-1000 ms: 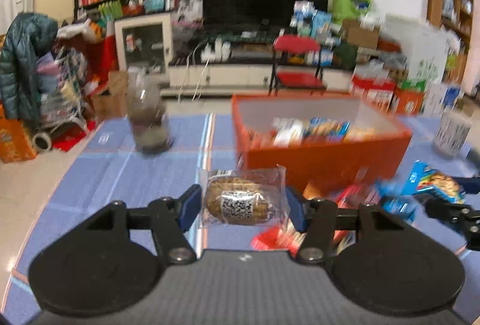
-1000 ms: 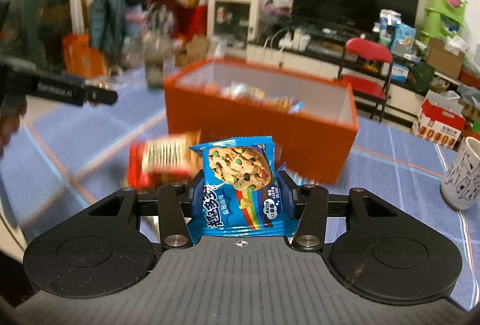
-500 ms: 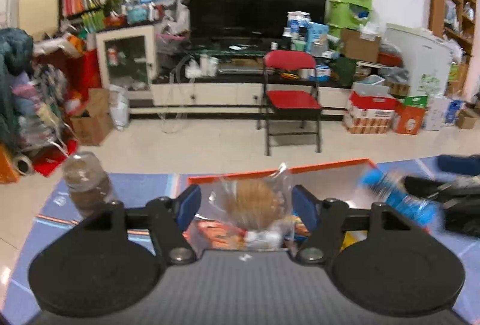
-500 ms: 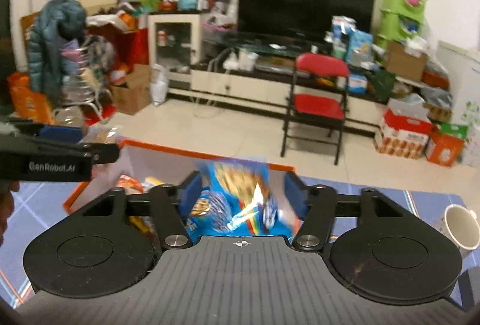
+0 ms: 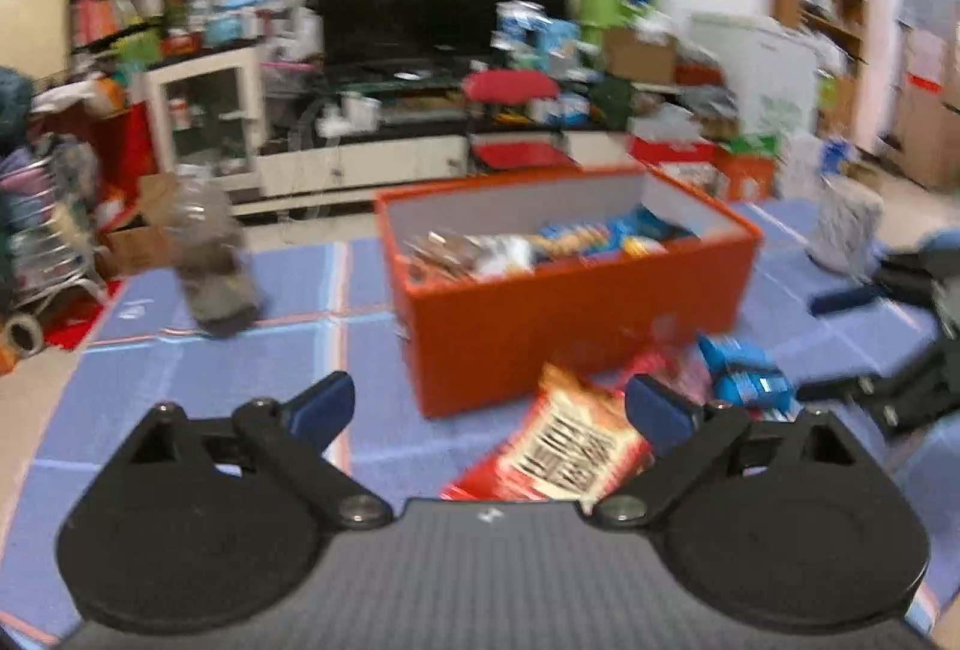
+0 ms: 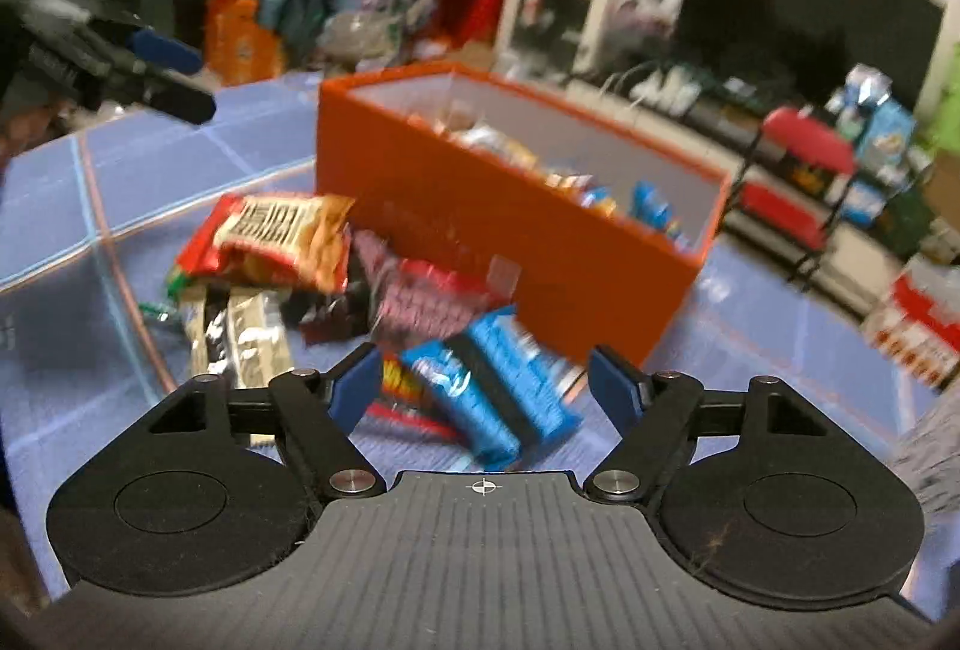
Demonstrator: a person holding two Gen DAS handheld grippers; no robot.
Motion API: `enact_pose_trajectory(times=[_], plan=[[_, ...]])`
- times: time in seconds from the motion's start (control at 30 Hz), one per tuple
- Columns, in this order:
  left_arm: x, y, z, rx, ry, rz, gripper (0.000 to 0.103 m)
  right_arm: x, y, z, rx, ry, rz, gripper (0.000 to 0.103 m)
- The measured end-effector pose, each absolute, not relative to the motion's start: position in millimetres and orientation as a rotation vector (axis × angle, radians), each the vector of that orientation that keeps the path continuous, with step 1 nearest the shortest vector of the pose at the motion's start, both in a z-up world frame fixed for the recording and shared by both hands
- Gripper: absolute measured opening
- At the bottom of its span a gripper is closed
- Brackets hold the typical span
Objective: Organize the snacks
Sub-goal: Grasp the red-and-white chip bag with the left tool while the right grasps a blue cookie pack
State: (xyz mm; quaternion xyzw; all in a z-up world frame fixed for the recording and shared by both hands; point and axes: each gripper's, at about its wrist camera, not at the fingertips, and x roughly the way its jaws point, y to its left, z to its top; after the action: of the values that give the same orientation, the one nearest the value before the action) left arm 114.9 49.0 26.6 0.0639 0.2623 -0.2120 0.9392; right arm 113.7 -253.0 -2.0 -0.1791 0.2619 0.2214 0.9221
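Left claw (image 5: 489, 404) emptied, jaws just opened, cookie gone, right claw (image 6: 485, 386) likewise

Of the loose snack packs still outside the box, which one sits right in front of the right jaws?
The blue striped packet, lying tilted between the open jaws, nearest the camera. The red and orange chip bag lies further off to the left.

A: Snacks inside the orange box (image 5: 570, 314) — readable?
B: No, motion-blurred. The jar (image 5: 213, 266) left of it is smeared; the mug (image 5: 849, 230) right of it too.
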Motion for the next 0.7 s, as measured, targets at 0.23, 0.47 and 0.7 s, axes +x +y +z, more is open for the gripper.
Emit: enact_pose_trajectory(times=[0.23, 0.47, 0.7], plan=[[138, 19, 0, 0.229, 0.598, -0.522, 0.092, 156, -258, -13, -0.443, 0.617, 0.609, 0.065], [147, -9, -8, 0.317, 0.614, -0.527, 0.092, 183, -261, -25, -0.448, 0.696, 0.726, 0.066], [156, -24, -26, 0.311, 0.679, -0.507, 0.093, 197, -255, -42, -0.395, 0.774, 0.728, 0.06]])
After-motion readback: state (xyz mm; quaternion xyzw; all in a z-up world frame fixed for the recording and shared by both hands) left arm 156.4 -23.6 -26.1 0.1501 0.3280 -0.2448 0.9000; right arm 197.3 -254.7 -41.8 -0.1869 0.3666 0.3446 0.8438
